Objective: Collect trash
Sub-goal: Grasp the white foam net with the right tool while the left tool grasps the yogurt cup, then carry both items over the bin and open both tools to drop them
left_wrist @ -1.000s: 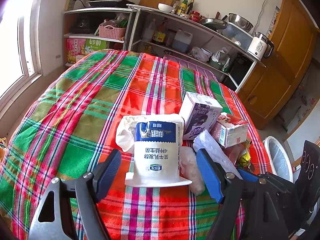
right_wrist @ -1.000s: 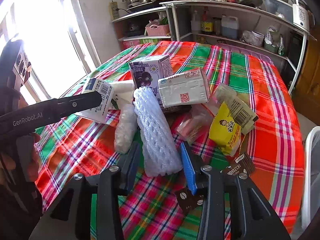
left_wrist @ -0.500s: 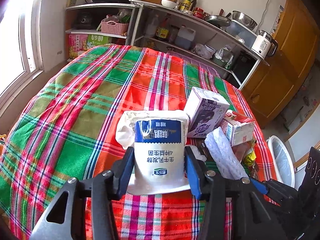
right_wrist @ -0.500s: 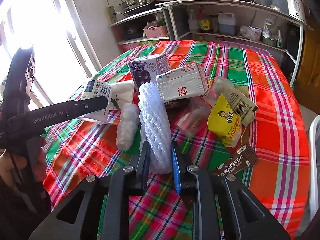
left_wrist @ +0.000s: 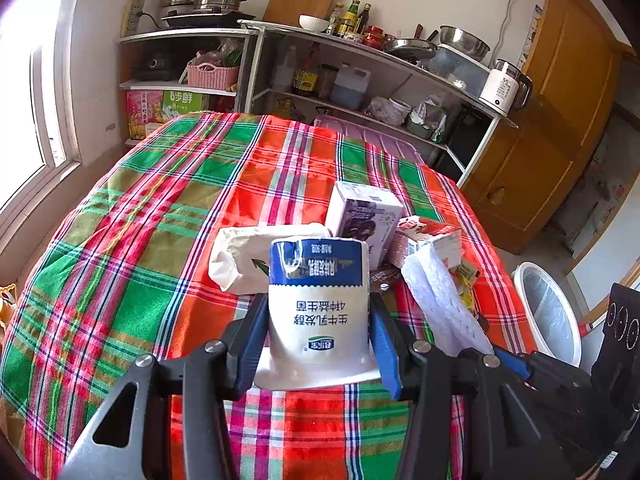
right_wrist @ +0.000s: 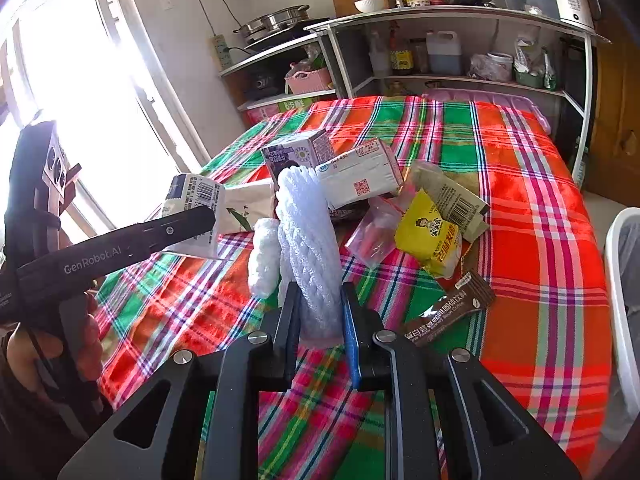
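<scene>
A blue-and-white milk pouch (left_wrist: 318,304) is pinched by the left gripper (left_wrist: 318,340); white foam netting (right_wrist: 310,248) is clamped by the right gripper (right_wrist: 320,320), near the plaid table (right_wrist: 540,200) edge

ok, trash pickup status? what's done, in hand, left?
Done: nothing visibly binned yet. In hand: left gripper jaws clamp the white-and-blue yogurt pouch; right gripper clamps the white foam net sleeve. Left on the plaid tablecloth: purple carton, white carton, yellow snack packet, brown coffee sachet. White bin waits beside the table.
</scene>
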